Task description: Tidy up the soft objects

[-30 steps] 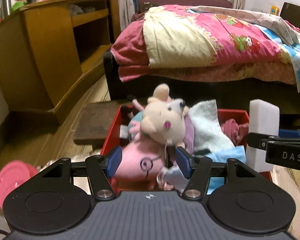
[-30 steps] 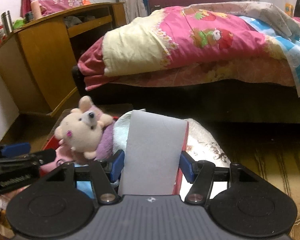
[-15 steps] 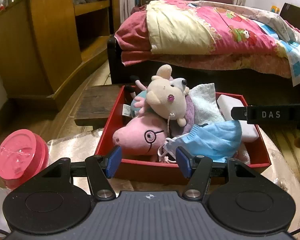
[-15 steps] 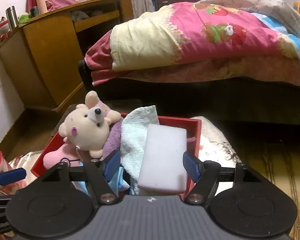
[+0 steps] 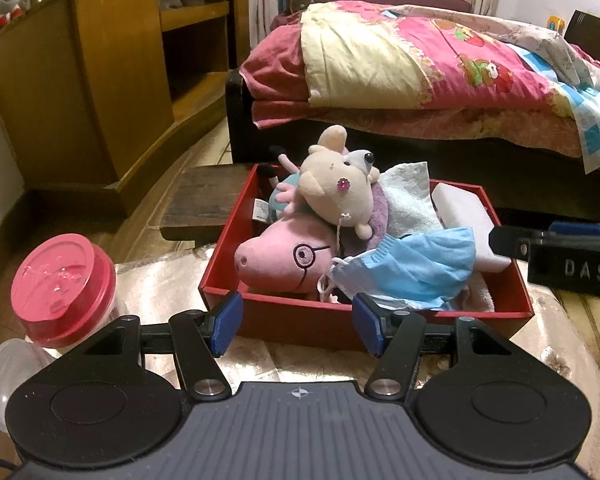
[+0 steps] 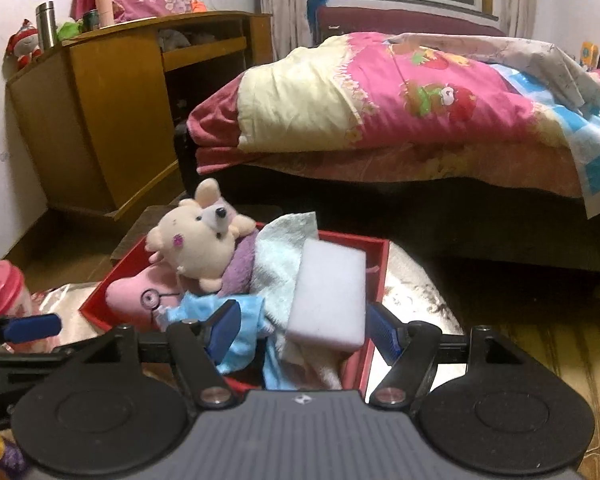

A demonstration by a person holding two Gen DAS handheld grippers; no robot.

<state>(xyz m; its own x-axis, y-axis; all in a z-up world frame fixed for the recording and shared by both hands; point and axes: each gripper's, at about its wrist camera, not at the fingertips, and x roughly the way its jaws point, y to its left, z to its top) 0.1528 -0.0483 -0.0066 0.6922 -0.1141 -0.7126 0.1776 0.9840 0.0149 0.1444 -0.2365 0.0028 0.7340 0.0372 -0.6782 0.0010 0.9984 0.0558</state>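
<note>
Left wrist: left gripper (image 5: 296,322) is hovering open and empty at the red box's (image 5: 364,320) near wall. Blue mask (image 5: 412,268) is draping near that wall, beyond the fingers; it could snag and spill.

Right wrist: right gripper (image 6: 302,332) is standing open, 2 pads off the white sponge (image 6: 328,296). Sponge is lying tilted on the towel (image 6: 276,256) by the box's right wall, between and just beyond the fingers; it could slide out.
</note>
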